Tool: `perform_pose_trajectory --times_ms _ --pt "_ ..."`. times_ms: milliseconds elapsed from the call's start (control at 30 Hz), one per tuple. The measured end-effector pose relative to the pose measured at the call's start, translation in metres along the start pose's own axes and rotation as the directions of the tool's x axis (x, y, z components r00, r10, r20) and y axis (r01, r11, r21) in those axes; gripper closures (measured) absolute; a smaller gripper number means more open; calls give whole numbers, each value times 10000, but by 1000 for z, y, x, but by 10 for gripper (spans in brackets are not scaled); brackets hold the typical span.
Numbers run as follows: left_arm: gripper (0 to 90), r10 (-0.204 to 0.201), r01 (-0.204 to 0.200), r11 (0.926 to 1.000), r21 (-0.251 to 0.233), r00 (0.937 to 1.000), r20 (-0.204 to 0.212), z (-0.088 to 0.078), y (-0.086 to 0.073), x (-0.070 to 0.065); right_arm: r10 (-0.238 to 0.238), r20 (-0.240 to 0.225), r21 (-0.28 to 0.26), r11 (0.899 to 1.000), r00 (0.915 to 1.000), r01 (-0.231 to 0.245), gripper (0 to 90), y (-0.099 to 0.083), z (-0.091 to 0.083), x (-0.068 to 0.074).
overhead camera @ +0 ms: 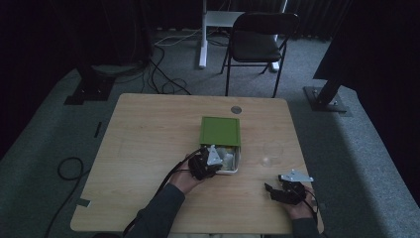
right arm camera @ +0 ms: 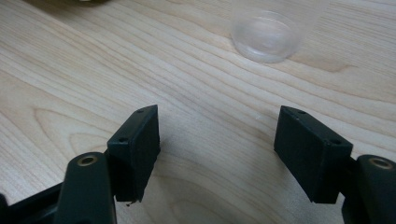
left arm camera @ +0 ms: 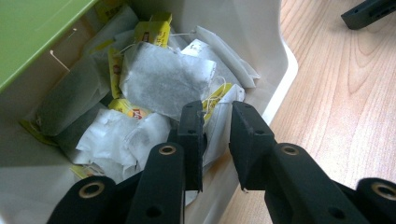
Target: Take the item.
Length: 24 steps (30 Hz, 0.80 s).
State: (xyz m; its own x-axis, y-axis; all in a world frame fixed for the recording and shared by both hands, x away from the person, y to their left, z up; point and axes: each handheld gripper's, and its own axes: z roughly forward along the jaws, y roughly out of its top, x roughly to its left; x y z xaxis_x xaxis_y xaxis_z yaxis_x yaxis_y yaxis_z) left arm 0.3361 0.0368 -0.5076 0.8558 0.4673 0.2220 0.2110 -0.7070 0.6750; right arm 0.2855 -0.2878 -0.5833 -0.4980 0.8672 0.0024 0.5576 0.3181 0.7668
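Observation:
A white box (overhead camera: 236, 161) with a green lid (overhead camera: 220, 130) slid partly back stands mid-table. In the left gripper view the white box (left arm camera: 280, 56) holds several tea bags (left arm camera: 163, 79) with yellow tags (left arm camera: 152, 32). My left gripper (overhead camera: 218, 161) hangs over the box's near corner. Its jaws (left arm camera: 215, 112) stand a narrow gap apart just above a white tea bag (left arm camera: 219, 133), and nothing is clamped. My right gripper (overhead camera: 282, 191) rests low near the table's front right. In its own view the right gripper (right arm camera: 217, 126) is wide open over bare wood, facing a clear plastic cup (right arm camera: 266, 39).
The clear cup (overhead camera: 272, 152) stands right of the box. The wooden table (overhead camera: 148, 148) has a round grommet (overhead camera: 236, 109) near its far edge. A black chair (overhead camera: 257, 42) and cables (overhead camera: 163, 74) are on the carpet behind.

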Motion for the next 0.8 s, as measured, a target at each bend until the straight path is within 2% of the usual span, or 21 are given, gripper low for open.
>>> perform_pose_trajectory --times_ms 133,200,433,600,800 --pt "867 162 -162 9999 40 9998 129 0 0 -2 -10 -9 -1 10000 10000 10 304 0 0 0" --pt "900 109 -106 9999 -136 9996 277 -3 1 -2 -9 -9 -3 10000 10000 9 304 0 0 0" --pt "900 80 -71 9982 -595 9999 143 -16 9 -1 -12 -7 -5 10000 10000 12 304 0 0 0" --pt "900 116 -104 9943 -1063 9999 110 -30 20 -1 -23 -4 -11 10000 10000 23 304 0 0 0" --pt "900 208 -197 9904 -1365 9998 69 -39 28 -3 -24 -7 -8 10000 10000 24 304 0 0 0"
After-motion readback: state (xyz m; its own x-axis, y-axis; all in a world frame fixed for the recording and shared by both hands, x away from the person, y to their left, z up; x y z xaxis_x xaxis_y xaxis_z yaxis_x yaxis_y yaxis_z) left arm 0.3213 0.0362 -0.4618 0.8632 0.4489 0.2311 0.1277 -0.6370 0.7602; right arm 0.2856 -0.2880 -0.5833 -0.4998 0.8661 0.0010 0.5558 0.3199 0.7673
